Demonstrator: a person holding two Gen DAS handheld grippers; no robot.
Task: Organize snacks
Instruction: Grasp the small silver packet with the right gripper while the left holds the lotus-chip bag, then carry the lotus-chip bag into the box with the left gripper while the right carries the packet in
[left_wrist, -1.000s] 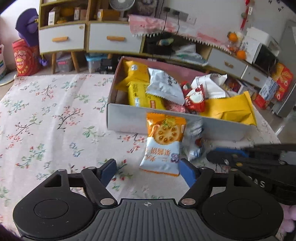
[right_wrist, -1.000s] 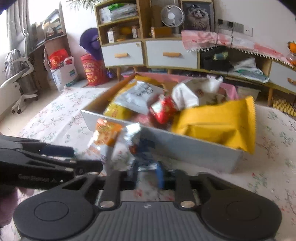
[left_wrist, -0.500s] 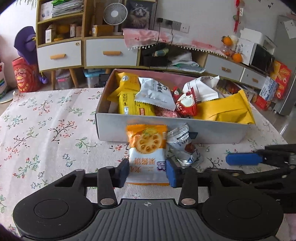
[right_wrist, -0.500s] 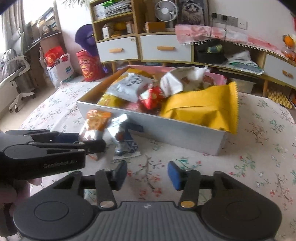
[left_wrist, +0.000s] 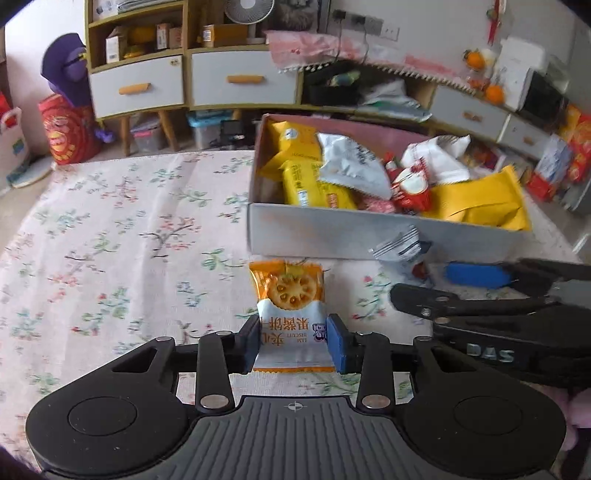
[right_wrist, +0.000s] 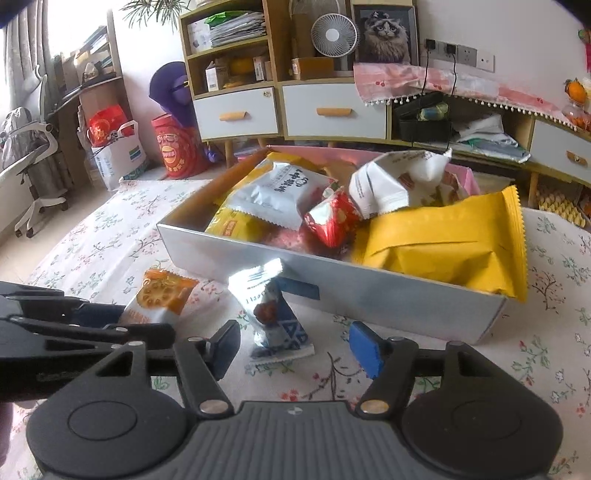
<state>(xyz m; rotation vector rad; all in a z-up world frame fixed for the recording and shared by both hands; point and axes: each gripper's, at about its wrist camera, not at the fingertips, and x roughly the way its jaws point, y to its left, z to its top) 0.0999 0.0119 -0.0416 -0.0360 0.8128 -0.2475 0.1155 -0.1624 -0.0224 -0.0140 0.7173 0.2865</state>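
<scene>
Left wrist view shows my left gripper (left_wrist: 294, 343) clamped on the biscuit packet (left_wrist: 289, 313), light, crinkly, crushable, so I grip low; my right gripper (right_wrist: 291, 349), empty, is closing toward the silver packet (right_wrist: 271, 314) just ahead.

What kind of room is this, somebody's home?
Most likely a lived-in living room: a floral tablecloth, a drawer cabinet holding a fan and a cat picture, and an office chair by the window.

The left gripper (left_wrist: 294, 341) has its jaws closed on the biscuit packet (left_wrist: 290, 314), which lies on the flowered counter (left_wrist: 110, 236) before the snack box (left_wrist: 332, 236). The right gripper (left_wrist: 476, 291) reaches in beside it.
</scene>
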